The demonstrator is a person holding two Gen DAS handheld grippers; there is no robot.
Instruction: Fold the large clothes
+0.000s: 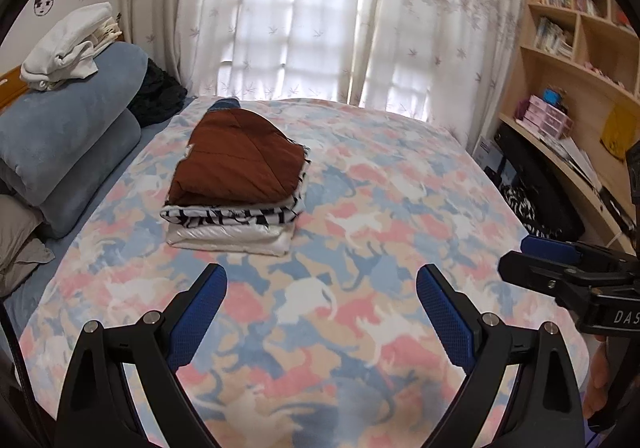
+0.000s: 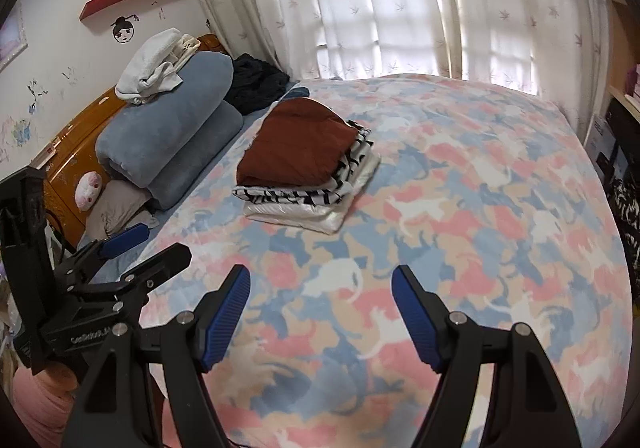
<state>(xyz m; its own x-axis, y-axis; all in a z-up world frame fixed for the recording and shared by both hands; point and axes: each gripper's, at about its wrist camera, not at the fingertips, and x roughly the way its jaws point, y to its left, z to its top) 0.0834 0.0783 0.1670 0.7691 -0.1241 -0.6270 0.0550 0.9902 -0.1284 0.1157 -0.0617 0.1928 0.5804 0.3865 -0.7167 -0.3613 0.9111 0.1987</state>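
A stack of folded clothes lies on the bed: a brown garment (image 1: 240,160) on top, a black-and-white striped one (image 1: 232,215) under it, a shiny white one (image 1: 228,238) at the bottom. The stack also shows in the right wrist view (image 2: 296,152). My left gripper (image 1: 322,276) is open and empty, hovering over the patterned bedspread (image 1: 360,208) in front of the stack. My right gripper (image 2: 320,276) is open and empty, also over the bedspread (image 2: 480,208). Each gripper shows in the other's view: the right one (image 1: 560,260), the left one (image 2: 132,248).
Rolled blue blankets (image 1: 68,144) with white clothes (image 1: 68,44) on top lie at the left, a dark garment (image 1: 160,92) behind them. Curtains (image 1: 320,8) hang behind the bed. A wooden shelf and desk (image 1: 572,88) stand at the right. A wooden headboard (image 2: 80,144) is at the left.
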